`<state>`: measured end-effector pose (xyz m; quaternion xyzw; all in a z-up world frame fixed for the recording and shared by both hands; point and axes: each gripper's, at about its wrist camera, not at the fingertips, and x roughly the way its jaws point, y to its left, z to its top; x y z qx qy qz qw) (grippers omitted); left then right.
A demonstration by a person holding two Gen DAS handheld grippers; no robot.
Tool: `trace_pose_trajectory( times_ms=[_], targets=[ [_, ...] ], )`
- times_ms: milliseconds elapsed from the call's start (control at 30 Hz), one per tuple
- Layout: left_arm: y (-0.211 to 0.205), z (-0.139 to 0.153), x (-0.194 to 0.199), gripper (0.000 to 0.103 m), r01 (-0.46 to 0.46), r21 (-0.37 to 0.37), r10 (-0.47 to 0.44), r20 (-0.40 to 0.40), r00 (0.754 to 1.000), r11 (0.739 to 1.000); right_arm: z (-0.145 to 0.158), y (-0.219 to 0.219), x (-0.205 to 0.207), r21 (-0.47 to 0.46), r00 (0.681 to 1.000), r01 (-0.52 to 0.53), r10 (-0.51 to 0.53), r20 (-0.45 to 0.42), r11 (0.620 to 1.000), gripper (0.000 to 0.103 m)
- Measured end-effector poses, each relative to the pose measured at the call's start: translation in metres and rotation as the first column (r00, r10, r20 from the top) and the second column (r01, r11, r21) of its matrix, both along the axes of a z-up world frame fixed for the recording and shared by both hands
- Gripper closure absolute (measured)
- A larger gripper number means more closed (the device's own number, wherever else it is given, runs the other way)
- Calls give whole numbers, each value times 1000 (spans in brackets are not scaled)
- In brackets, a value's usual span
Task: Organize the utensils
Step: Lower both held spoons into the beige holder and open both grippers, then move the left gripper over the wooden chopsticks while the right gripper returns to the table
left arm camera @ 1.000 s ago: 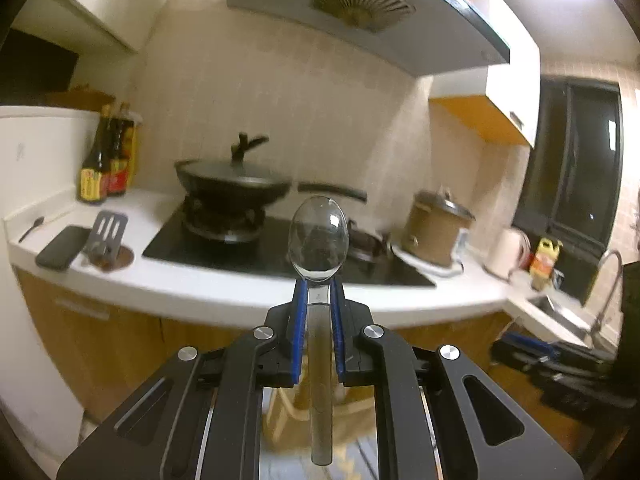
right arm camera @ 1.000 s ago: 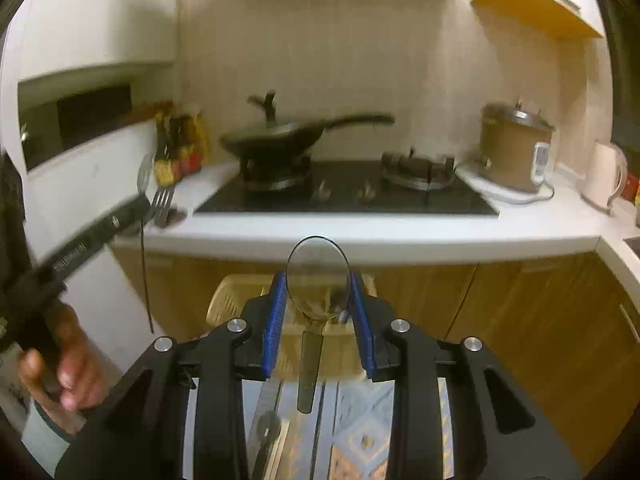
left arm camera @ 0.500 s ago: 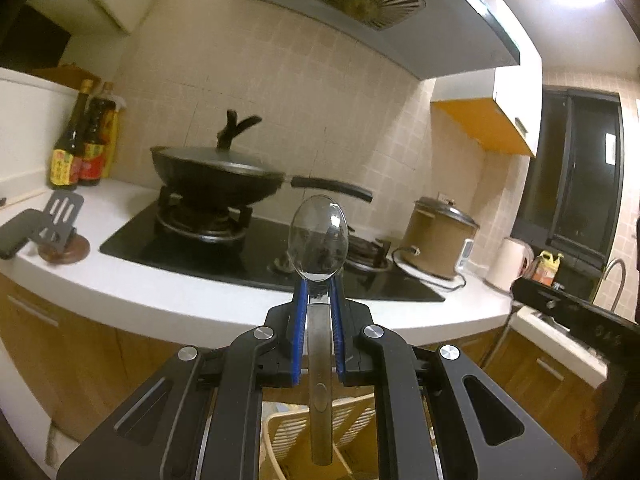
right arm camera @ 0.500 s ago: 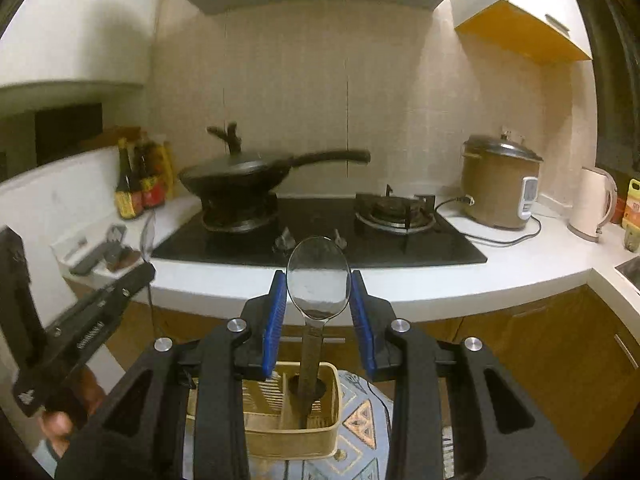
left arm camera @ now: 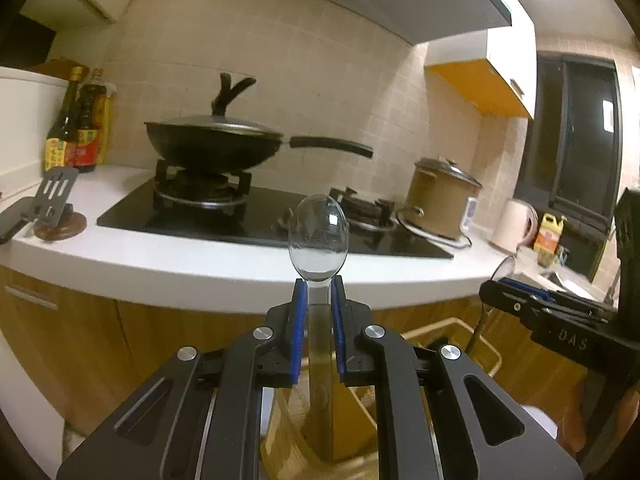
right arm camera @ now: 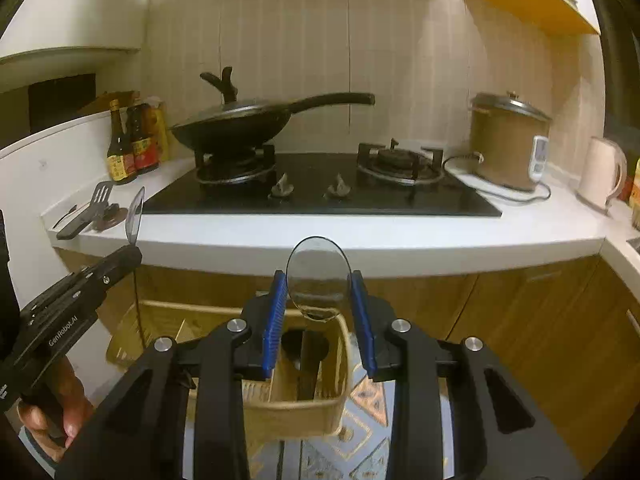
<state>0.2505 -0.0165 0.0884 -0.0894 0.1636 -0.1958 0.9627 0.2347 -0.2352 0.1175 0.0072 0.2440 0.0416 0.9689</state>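
Observation:
My left gripper (left arm camera: 319,284) is shut on the neck of a steel spoon (left arm camera: 318,236), bowl up, handle hanging down over a beige utensil basket (left arm camera: 486,344). It also shows at the left of the right wrist view (right arm camera: 134,246). My right gripper (right arm camera: 319,284) is open, its blue pads (right arm camera: 276,320) wide apart on either side of a second spoon (right arm camera: 319,276) that stands upright in a compartment of the basket (right arm camera: 304,412). I cannot tell whether the pads touch that spoon. The right gripper shows at the right of the left wrist view (left arm camera: 496,288).
The basket sits on a patterned mat (right arm camera: 360,440) in front of wooden cabinets (right arm camera: 500,320). On the white counter (right arm camera: 400,240) are a hob with a black wok (right arm camera: 240,124), sauce bottles (right arm camera: 132,144), a spatula (right arm camera: 100,196), a brown cooker (right arm camera: 508,140) and a kettle (right arm camera: 604,172).
Both grippers have dropped toward the basket. The right jaws have opened wider around their spoon, whose handle now stands in the basket. The left gripper has swung right, keeping its spoon.

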Motion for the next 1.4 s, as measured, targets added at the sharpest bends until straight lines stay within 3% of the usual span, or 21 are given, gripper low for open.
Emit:
trace_pose_trajectory(
  times_ms=[167,300,600,667,733,867,967,1233,1300,1400],
  targets=[
    [8,-2,-9,85,36,-15,-37,-50,998,999,-3,-4,-11,42,998,-26,28,-64,999,71],
    [16,-2,-22,84,53,-14,-54,-82,995,998,3,-9,-28,75,996,-26,33,-84,997,56],
    [35,29,-74,71,100,6,-99,-98,990,995,19,-13,-85,86,991,-33,44,-127,996,55],
    [31,35,-88,63,131,37,-126,-117,985,991,17,-14,-93,84,986,-37,50,-160,996,55],
    [23,38,-102,62,154,91,-141,-130,981,984,11,-15,-104,92,976,-40,58,-208,995,55],
    [-1,31,-131,54,171,237,-137,-152,979,956,-10,-23,-119,131,943,-49,89,-322,990,55],
    [-16,17,-146,54,176,318,-122,-183,975,931,-35,-33,-131,181,898,-39,114,-425,983,55],
    [-25,-27,-154,54,262,349,-143,-331,933,900,-108,-65,-174,297,746,43,166,-644,954,55],
    [-25,-36,-153,54,281,336,-148,-371,917,899,-118,-71,-185,333,726,76,177,-665,940,55],
    [-22,-45,-145,55,287,304,-136,-435,890,908,-127,-83,-204,370,724,132,165,-670,920,55]
  ],
)
